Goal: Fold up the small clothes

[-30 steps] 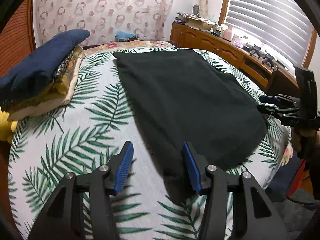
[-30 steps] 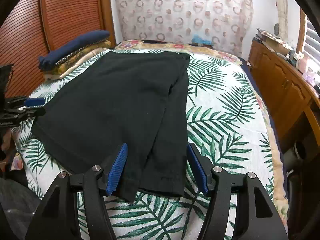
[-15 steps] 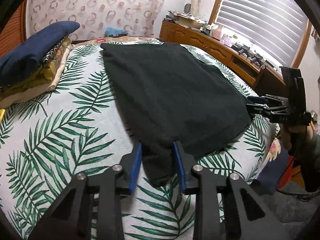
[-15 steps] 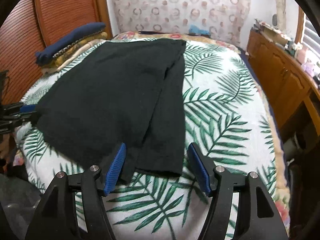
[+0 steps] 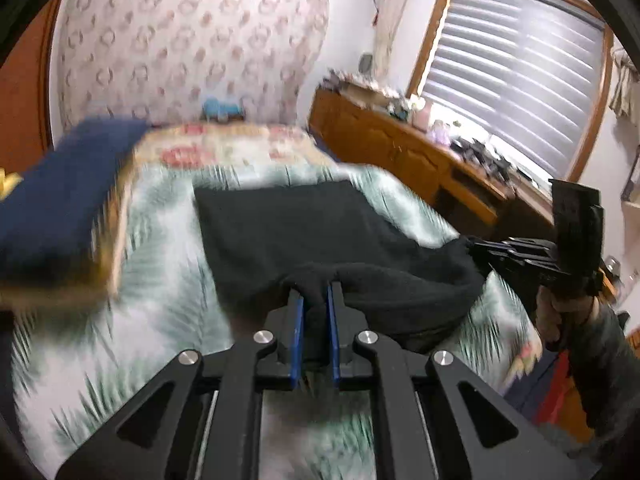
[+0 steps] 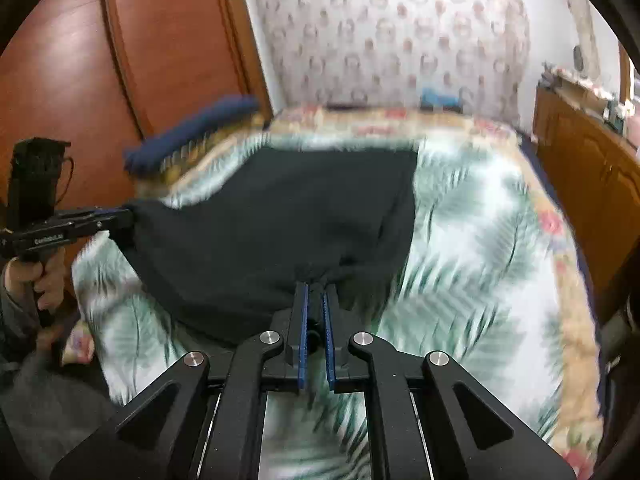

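A bed (image 5: 168, 248) with a palm-leaf cover fills most of both wrist views, and wide stretches of the cover lie bare on either side of the clothing. Along one long edge a wooden dresser (image 5: 404, 152) stands under a window with blinds (image 5: 516, 72); a narrow gap runs between the dresser and the bed. On the opposite side a reddish wooden wardrobe door (image 6: 120, 60) stands close to the bed. A patterned headboard wall (image 6: 392, 28) closes off the far end.

A stack of folded bedding (image 5: 60, 208) topped with navy blue rests on the bed beside the garment, near the wardrobe side, apart from the dark cloth.

The dark green garment (image 5: 292, 232) lies spread over the middle of the bed, its far edge flat and straight, its near edge lifted off the cover and sagging between two pinched corners.

The left gripper (image 5: 313, 304) has its blue-padded fingers (image 5: 296, 332) drawn almost together, clamped on one near corner of the garment, with a wad of cloth pressed between the pads. The right gripper (image 6: 314, 304) is closed just as tightly on the other near corner, the fabric bunched between its fingers (image 6: 303, 332). Each gripper also shows in the other's view, held by a hand (image 6: 48, 280) at the bed's edge, with the cloth stretched between them.
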`<state>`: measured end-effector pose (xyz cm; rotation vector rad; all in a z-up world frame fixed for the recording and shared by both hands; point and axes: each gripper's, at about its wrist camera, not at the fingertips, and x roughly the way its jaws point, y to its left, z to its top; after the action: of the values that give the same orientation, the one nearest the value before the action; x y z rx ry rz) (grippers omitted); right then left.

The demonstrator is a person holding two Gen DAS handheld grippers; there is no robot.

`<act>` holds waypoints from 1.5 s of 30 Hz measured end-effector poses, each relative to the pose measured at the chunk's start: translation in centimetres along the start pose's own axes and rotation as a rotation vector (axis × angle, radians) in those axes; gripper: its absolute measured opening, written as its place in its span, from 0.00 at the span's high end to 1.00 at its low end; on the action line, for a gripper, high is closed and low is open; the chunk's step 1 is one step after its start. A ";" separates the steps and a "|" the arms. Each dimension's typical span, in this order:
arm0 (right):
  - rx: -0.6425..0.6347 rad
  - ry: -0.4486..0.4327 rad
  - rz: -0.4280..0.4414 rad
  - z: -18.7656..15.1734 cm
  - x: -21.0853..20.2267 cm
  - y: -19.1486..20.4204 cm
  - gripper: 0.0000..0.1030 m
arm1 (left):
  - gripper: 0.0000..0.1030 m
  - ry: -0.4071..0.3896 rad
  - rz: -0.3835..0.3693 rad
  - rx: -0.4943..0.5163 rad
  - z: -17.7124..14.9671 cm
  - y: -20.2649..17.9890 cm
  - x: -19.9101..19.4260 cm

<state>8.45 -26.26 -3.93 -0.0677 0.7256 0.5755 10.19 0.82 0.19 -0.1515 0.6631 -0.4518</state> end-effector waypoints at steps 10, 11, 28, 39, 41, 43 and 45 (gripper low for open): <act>-0.026 -0.076 -0.045 13.1 6.5 -5.0 0.96 | 0.93 0.033 0.143 -0.073 9.6 6.7 10.2; -0.029 -0.066 -0.055 13.9 7.7 -5.6 0.96 | 0.93 0.043 0.155 -0.082 9.9 7.5 11.1; -0.058 0.014 -0.164 16.3 14.6 -10.1 0.60 | 0.53 0.065 0.161 -0.033 10.0 7.0 12.9; -0.034 0.113 -0.103 13.3 17.0 -10.2 0.33 | 0.50 0.186 0.243 -0.022 7.9 8.2 16.9; -0.021 0.117 -0.106 13.3 17.9 -10.4 0.33 | 0.50 0.204 0.256 -0.039 8.4 9.0 18.2; -0.012 0.123 -0.088 13.4 18.5 -10.6 0.33 | 0.49 0.203 0.252 -0.043 8.7 9.5 19.0; 0.014 0.132 -0.066 13.5 19.2 -11.2 0.33 | 0.49 0.199 0.269 -0.057 9.1 10.0 19.5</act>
<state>33.96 -23.19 -7.64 -0.1173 0.8527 0.5060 33.06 0.90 -6.39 -0.0695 0.8793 -0.1899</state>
